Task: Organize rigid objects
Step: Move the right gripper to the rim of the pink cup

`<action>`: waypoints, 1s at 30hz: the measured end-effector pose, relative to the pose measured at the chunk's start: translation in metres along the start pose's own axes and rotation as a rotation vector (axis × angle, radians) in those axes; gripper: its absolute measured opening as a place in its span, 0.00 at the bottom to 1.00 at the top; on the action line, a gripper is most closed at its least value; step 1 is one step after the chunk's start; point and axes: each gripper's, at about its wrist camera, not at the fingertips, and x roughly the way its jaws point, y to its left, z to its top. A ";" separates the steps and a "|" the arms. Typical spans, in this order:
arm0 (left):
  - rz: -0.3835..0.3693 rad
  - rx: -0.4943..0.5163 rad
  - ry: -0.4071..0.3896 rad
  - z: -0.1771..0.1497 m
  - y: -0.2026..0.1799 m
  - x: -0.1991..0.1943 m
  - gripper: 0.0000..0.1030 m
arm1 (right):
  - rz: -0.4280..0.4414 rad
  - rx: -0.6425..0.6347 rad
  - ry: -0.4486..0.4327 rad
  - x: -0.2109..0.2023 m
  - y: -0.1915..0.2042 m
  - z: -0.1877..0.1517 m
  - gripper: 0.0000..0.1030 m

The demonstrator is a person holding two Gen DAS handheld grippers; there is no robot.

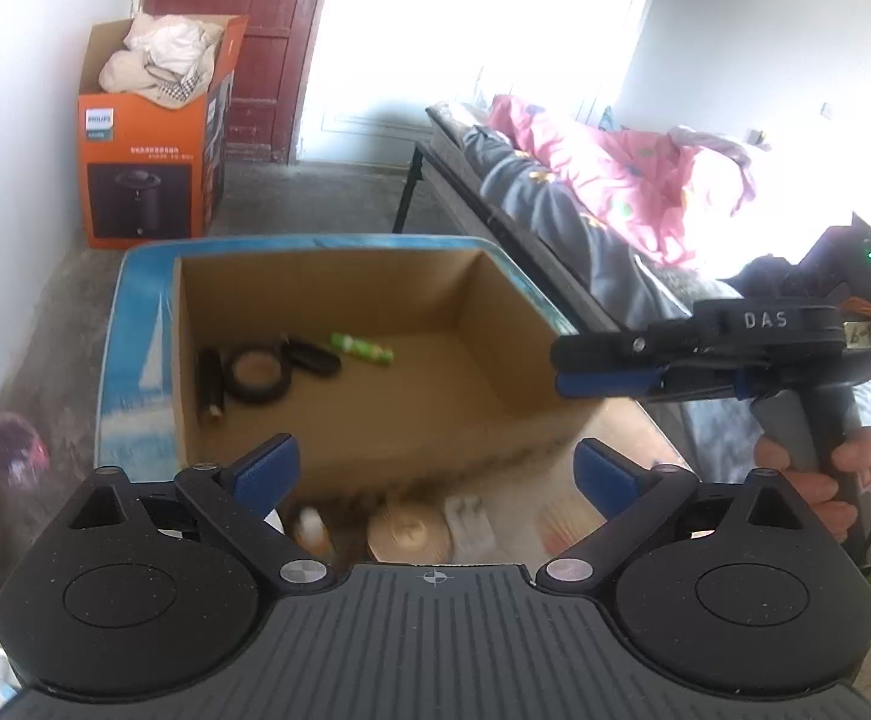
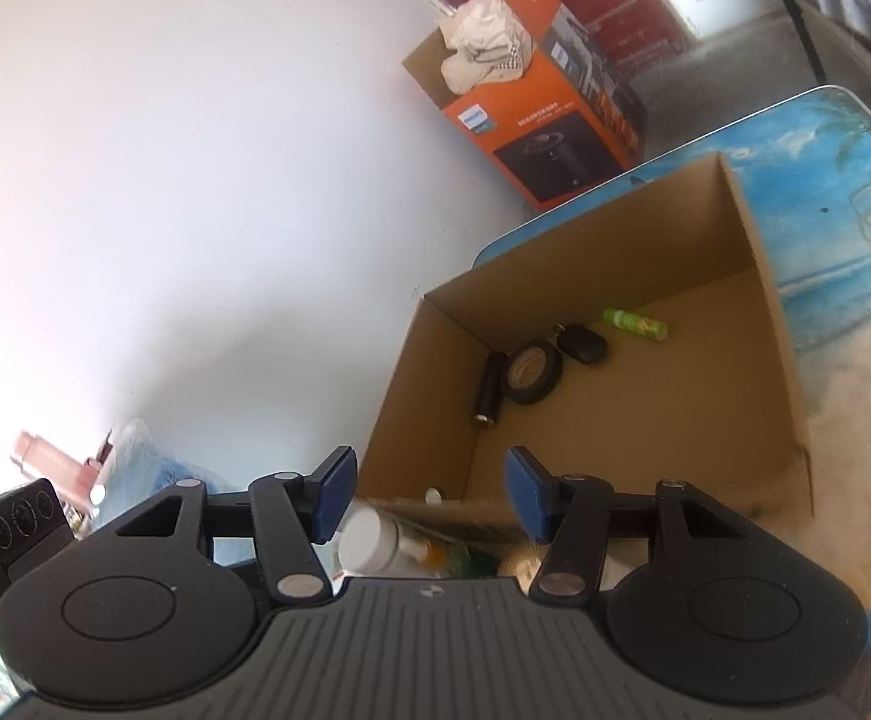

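An open cardboard box stands on a beach-print table. On its floor lie a black tape roll, a black cylinder, a black key fob and a green tube. My left gripper hangs open and empty before the box's near wall. My right gripper, held by a hand, is open and empty near the box's right side. A white-capped bottle and a round tan lid lie in front of the box.
An orange appliance carton stuffed with cloth stands on the floor by the white wall and a red door. A bed with a pink quilt runs along the right. A pink object sits on the floor at left.
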 end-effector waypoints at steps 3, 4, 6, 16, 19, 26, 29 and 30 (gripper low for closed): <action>0.006 -0.040 0.012 -0.025 -0.002 0.002 0.98 | -0.037 0.020 -0.051 -0.014 -0.007 -0.022 0.60; 0.021 -0.045 0.019 -0.032 -0.002 0.001 0.98 | -0.048 0.030 -0.054 -0.015 -0.009 -0.028 0.60; 0.067 -0.036 0.044 -0.047 -0.004 0.007 0.98 | -0.064 0.035 -0.040 -0.011 -0.011 -0.041 0.60; 0.283 0.097 0.127 -0.099 -0.009 0.030 0.97 | -0.135 -0.091 0.132 0.048 0.009 -0.086 0.60; 0.325 0.099 0.129 -0.102 -0.004 0.035 0.95 | -0.137 -0.098 0.174 0.069 0.011 -0.094 0.60; 0.330 0.074 0.174 -0.107 0.010 0.049 0.81 | -0.148 -0.129 0.239 0.101 0.018 -0.107 0.54; 0.327 0.059 0.189 -0.110 0.013 0.053 0.74 | -0.167 -0.133 0.258 0.111 0.017 -0.111 0.47; 0.322 0.056 0.191 -0.111 0.013 0.054 0.73 | -0.170 -0.132 0.261 0.114 0.016 -0.112 0.46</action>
